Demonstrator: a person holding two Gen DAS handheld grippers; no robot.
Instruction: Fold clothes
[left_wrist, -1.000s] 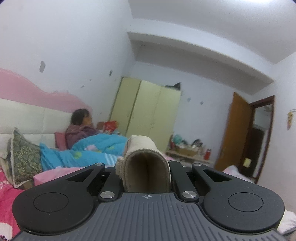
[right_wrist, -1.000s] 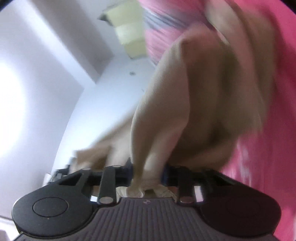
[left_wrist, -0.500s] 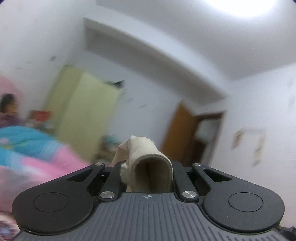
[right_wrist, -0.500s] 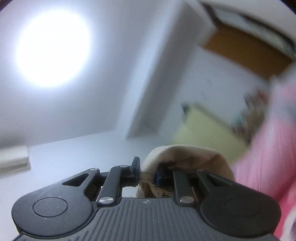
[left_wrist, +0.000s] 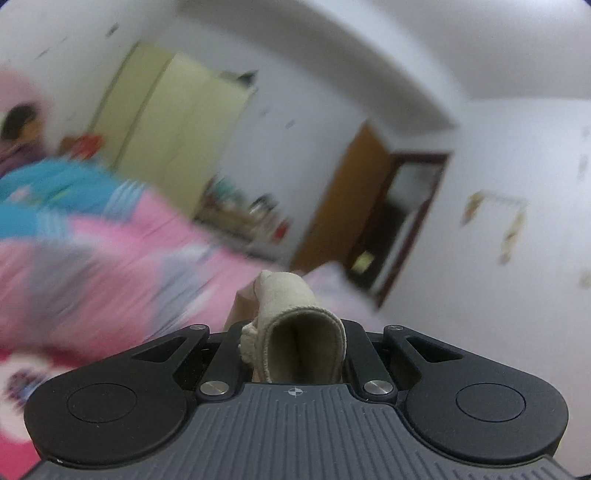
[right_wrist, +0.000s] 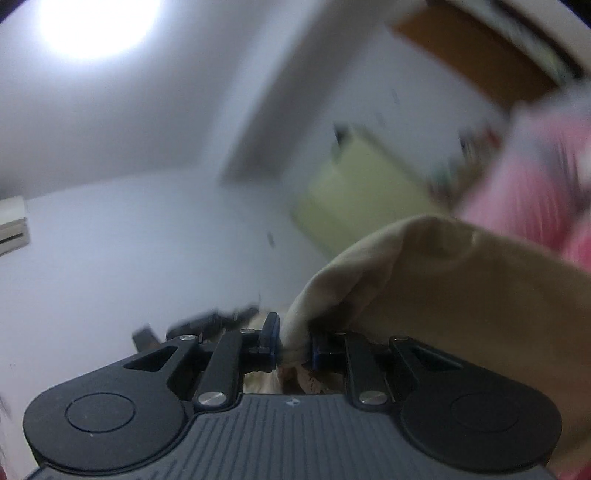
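Draping over the right claw, beige garment hides pink bedding.

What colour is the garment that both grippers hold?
Plain beige, no pattern. The garment shows best in the right wrist view; a smaller fold appears in the left.

Beige garment — soft knit, bunched, draped folds — held aloft

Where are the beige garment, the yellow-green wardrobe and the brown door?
beige garment (right_wrist: 461, 280), right wrist view, draped fold above the gripper.
yellow-green wardrobe (left_wrist: 177, 133), left wrist view, middle door panel.
brown door (left_wrist: 343, 199), left wrist view, open door's face.
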